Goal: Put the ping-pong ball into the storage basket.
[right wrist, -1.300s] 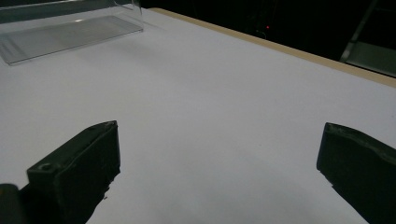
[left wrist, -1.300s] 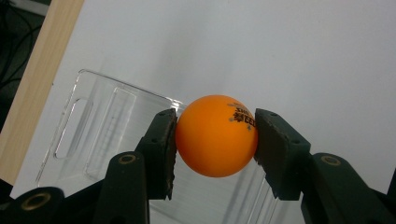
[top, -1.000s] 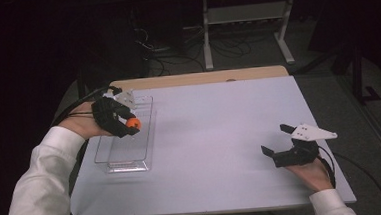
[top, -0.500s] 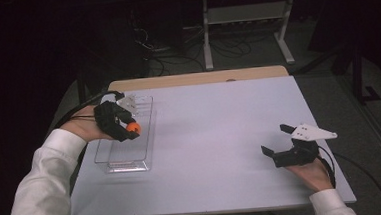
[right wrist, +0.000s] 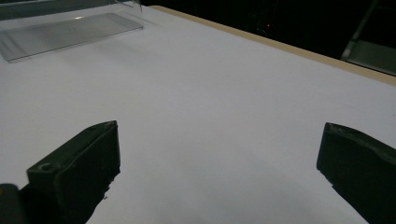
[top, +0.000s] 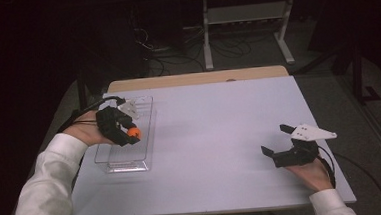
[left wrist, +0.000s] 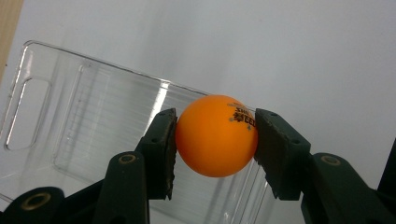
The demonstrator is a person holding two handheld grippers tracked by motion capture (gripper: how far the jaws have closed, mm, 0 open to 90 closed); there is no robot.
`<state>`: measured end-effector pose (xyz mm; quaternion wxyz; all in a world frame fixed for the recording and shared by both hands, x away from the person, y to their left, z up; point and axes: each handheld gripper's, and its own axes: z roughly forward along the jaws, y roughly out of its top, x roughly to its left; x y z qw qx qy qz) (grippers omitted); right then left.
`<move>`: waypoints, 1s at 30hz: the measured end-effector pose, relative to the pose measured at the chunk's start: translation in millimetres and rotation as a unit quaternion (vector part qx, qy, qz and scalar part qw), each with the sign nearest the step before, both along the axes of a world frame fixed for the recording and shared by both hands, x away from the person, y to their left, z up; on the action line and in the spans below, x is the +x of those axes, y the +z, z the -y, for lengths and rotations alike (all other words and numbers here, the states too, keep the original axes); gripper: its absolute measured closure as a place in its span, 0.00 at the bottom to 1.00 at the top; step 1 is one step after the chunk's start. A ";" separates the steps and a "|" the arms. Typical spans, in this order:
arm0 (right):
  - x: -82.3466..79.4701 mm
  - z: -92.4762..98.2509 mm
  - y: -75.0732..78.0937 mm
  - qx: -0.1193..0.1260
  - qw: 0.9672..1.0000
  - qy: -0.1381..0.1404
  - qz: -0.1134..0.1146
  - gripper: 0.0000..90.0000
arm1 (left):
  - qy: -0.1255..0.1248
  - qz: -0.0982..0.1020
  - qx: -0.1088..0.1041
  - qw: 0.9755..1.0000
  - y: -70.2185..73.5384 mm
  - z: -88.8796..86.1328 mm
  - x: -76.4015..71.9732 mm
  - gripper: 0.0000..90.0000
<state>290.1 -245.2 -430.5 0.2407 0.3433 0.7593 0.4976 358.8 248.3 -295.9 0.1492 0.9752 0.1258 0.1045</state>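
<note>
ball held over the tray, drop not yet made

your left gripper (left wrist: pixel 215 140) has its two jaws closed on the orange ball (left wrist: pixel 216 136), one pad on each side, so the pick looks done. the ball hangs above the clear plastic tray (top: pixel 112 161), which lies at the left side of the white table (top: pixel 220 135); in the left gripper view the tray floor shows behind and below the ball, and the ball is not resting on it. what is left, as i judge it, is to lower and let go so the ball ends up inside the tray.

your right gripper (top: pixel 279 142) sits low near the table's right side, well apart from the tray, jaws spread wide with nothing between them.

against the frames from a second ago, your left hand has drifted slightly toward the tray's far end with the ball; the right gripper and the tray have not moved.
</note>
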 end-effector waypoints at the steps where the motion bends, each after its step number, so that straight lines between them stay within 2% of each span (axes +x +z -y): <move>1: -0.1 0.0 0.0 0.000 1.000 0.000 0.000 0.00 | -0.001 -0.001 0.000 1.000 -1.3 -0.2 0.3 0.57; 6: 0.2 0.5 -0.2 0.000 1.000 -0.001 0.000 0.00 | 0.002 -0.004 -0.001 1.000 -9.4 -1.9 1.1 0.57; 12: 0.0 0.5 0.0 0.000 1.000 0.000 0.001 0.00 | 0.006 -0.017 -0.006 1.000 -22.0 -4.5 3.2 0.57; 30: -0.3 1.5 0.6 0.000 1.000 0.000 0.003 0.00 | 0.008 -0.034 -0.010 0.999 -45.9 -7.7 6.5 0.57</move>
